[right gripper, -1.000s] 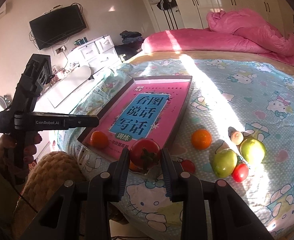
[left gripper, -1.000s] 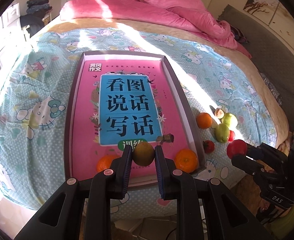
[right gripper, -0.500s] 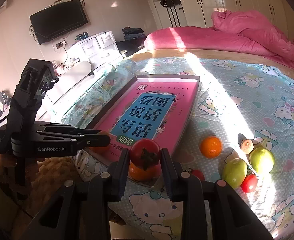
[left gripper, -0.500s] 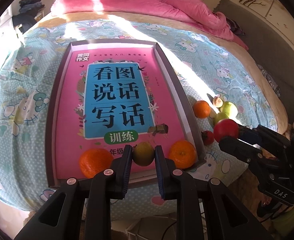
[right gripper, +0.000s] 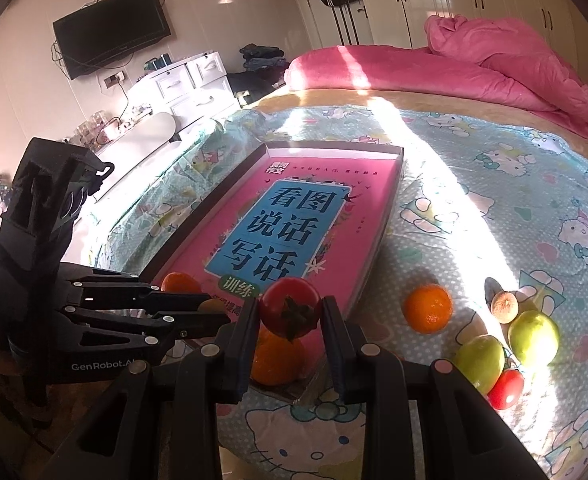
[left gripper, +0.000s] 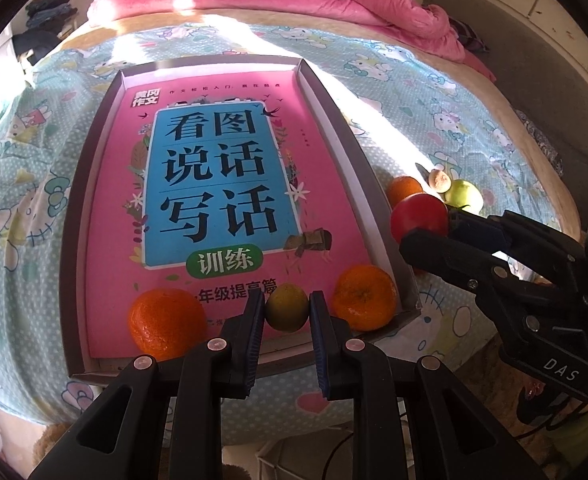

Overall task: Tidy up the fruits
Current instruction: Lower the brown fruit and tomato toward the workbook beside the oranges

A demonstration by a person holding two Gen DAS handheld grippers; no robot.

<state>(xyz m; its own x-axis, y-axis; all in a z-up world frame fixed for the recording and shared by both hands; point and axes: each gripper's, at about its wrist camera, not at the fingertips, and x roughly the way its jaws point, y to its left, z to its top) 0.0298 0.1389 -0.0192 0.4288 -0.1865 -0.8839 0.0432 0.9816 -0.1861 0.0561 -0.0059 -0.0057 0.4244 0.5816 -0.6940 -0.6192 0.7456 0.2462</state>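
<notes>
My left claw (left gripper: 286, 312) pinches a round, dull-skinned yellow-green fruit (left gripper: 287, 307); glossy oranges (left gripper: 167, 323) flank it. Right claw (right gripper: 290, 314) clamps a smooth red tomato (right gripper: 290, 307).

My left black two-finger gripper (left gripper: 287, 312) points steeply down, blue-padded jaws clamped on small yellow-green round fruit (left gripper: 286, 307). My right black two-finger gripper (right gripper: 290, 314) tilts down less steeply, jaws pressed on red round tomato (right gripper: 290, 312), green calyx facing camera. Right gripper sits just right of left one, both side by side, apart, not touching.
</notes>
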